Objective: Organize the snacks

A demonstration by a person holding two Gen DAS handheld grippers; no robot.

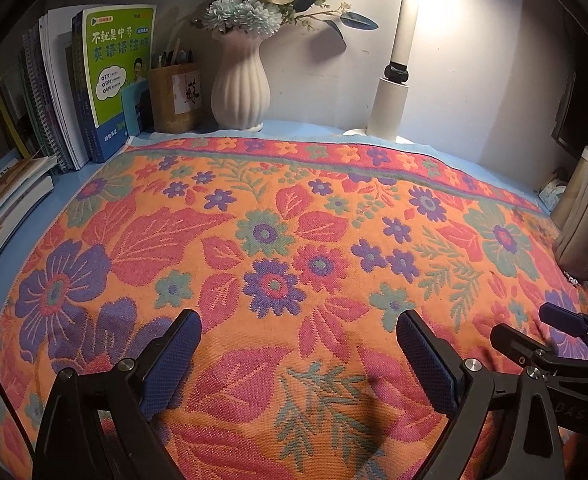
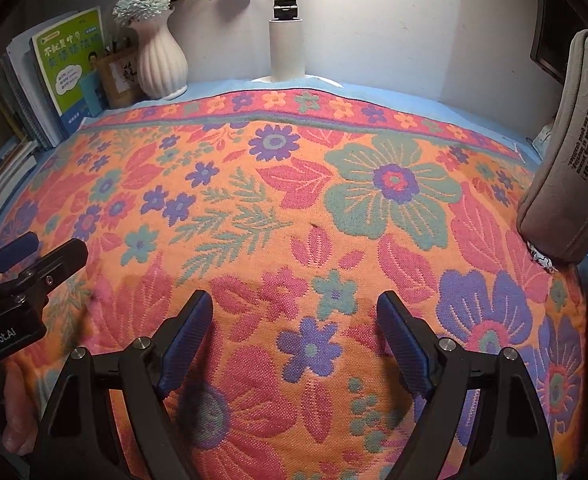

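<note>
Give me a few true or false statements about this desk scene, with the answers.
1. Both claws stand open with nothing between their pads. True: left claw, right claw.
2. The white vase lies on its side. False: it stands upright, holding flowers.
3. A floral cloth covers the desk. True.
4. Snacks lie on the cloth. False: none are visible in either view.
5. The green book lies flat on the cloth. False: it stands upright at the back left, off the cloth.
</note>
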